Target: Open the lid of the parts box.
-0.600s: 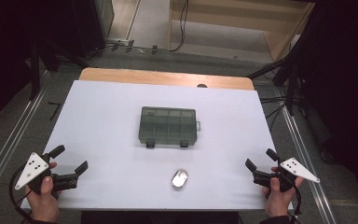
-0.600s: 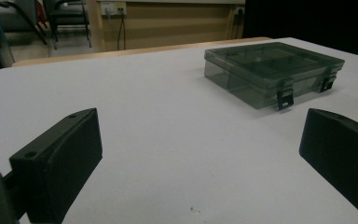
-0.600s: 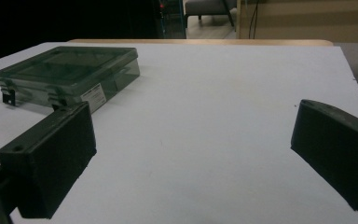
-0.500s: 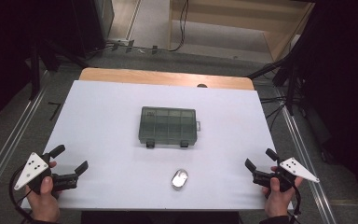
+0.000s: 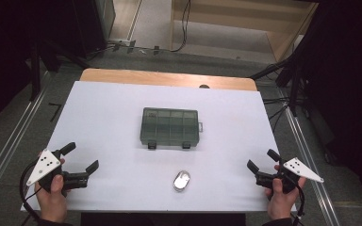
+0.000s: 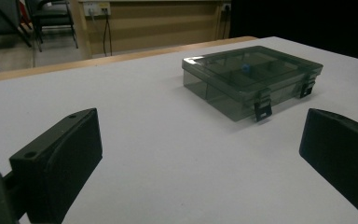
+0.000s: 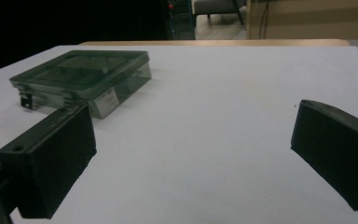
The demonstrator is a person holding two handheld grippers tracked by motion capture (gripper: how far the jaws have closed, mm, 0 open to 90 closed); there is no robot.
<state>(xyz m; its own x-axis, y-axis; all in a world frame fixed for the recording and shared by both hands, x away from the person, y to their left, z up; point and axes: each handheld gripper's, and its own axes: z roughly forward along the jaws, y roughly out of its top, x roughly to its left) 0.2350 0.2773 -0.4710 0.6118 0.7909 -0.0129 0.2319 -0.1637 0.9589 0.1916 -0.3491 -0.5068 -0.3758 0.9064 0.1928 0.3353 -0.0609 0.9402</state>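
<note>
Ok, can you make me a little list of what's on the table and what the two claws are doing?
table: white top, wooden strip along the far edge
box: dark see-through compartment box, lid closed, two latches facing the person, in the middle of the table
small thing: shiny oval object, on the table nearer the person than the box
left claw: open, holding nothing, near the front left corner
right claw: open, holding nothing, near the front right edge
touching: neither claw touches the box or the oval object
</note>
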